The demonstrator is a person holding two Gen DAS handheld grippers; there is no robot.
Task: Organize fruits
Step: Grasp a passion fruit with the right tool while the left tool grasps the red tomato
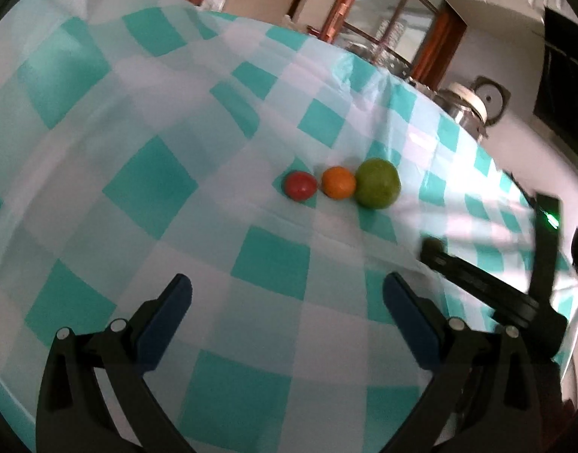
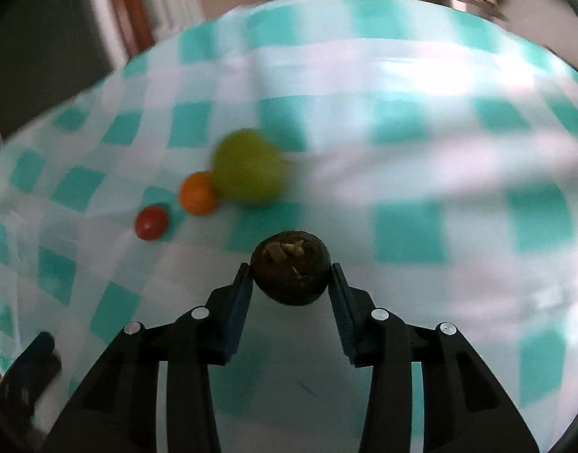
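Left wrist view shows the left gripper [image 1: 287, 294] at the bottom of the frame with its two black fingers and blue pads [image 1: 164, 324] spread wide, nothing between them, over a table covered in a teal-and-white checked plastic cloth [image 1: 145, 173]. Just right of centre, three fruits lie in a short row on the cloth: a small red round tomato-like fruit [image 1: 300, 185] at the left, a small orange citrus fruit [image 1: 338, 182] in the middle, and a larger green round fruit [image 1: 377, 183] at the right; the orange one touches the green one, and the red one sits just beside the orange. At the right edge the right gripper [image 1: 432, 247] reaches in, blurred. Right wrist view has the right gripper [image 2: 291, 275] at lower centre, its pads [image 2: 240, 302] pressed against both sides of a dark brown, rough-skinned round fruit [image 2: 291, 273], which is held above the cloth [image 2: 421, 151]. Left of centre, the same row appears on a diagonal: green fruit [image 2: 247, 168] uppermost, orange fruit [image 2: 197, 193] below it, red fruit [image 2: 151, 222] lowest and furthest left. This view is blurred. A dark piece of the left gripper [image 2: 32, 358] shows in the lower left corner.
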